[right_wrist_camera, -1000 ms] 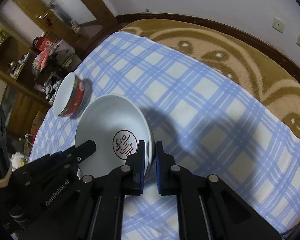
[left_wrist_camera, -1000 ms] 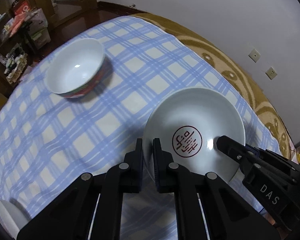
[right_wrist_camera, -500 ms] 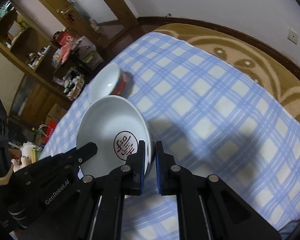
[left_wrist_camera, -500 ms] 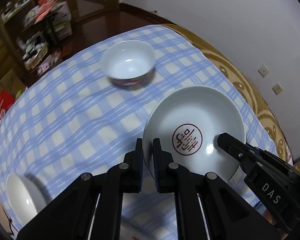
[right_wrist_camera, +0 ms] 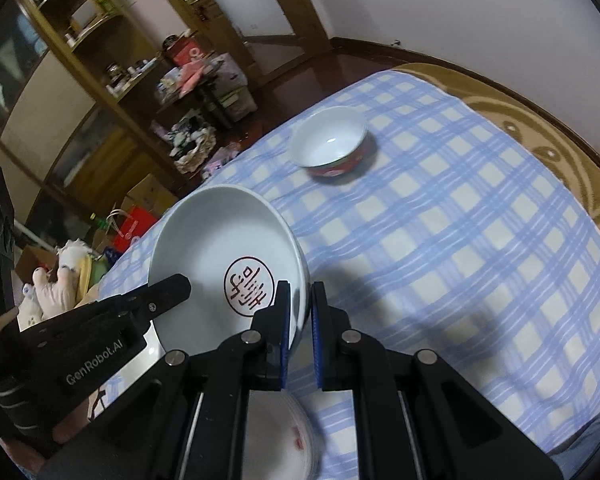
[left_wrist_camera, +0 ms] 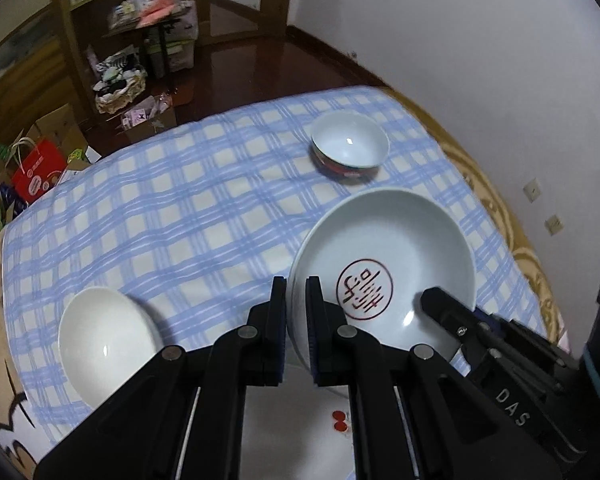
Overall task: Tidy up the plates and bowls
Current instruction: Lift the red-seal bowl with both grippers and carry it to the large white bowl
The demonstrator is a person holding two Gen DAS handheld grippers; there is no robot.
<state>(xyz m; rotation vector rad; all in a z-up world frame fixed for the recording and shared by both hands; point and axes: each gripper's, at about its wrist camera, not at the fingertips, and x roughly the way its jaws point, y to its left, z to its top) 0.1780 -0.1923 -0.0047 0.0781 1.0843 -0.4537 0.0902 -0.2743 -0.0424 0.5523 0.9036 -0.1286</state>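
A white shallow plate with a red round emblem (left_wrist_camera: 392,248) hangs tilted above the table, held from both sides. My left gripper (left_wrist_camera: 296,320) is shut on its left rim. My right gripper (right_wrist_camera: 300,312) is shut on the opposite rim of the same plate (right_wrist_camera: 212,248). In the left wrist view a right gripper finger (left_wrist_camera: 452,316) lies across the plate's lower right edge. A bowl with a red outside (left_wrist_camera: 350,146) (right_wrist_camera: 330,146) stands upright farther back on the cloth. A plain white bowl (left_wrist_camera: 104,344) sits at the near left.
A blue checked cloth (left_wrist_camera: 180,220) (right_wrist_camera: 460,240) covers the round table, which has a brown patterned edge (right_wrist_camera: 540,144). Beneath the grippers lies a white plate with small red marks (left_wrist_camera: 292,432) (right_wrist_camera: 276,432). Shelves, boxes and bags (left_wrist_camera: 40,168) crowd the floor beyond the table.
Both grippers have risen and carried the emblem plate across the table, away from the red bowl. The white bowl at the left and the plate below have come into view.
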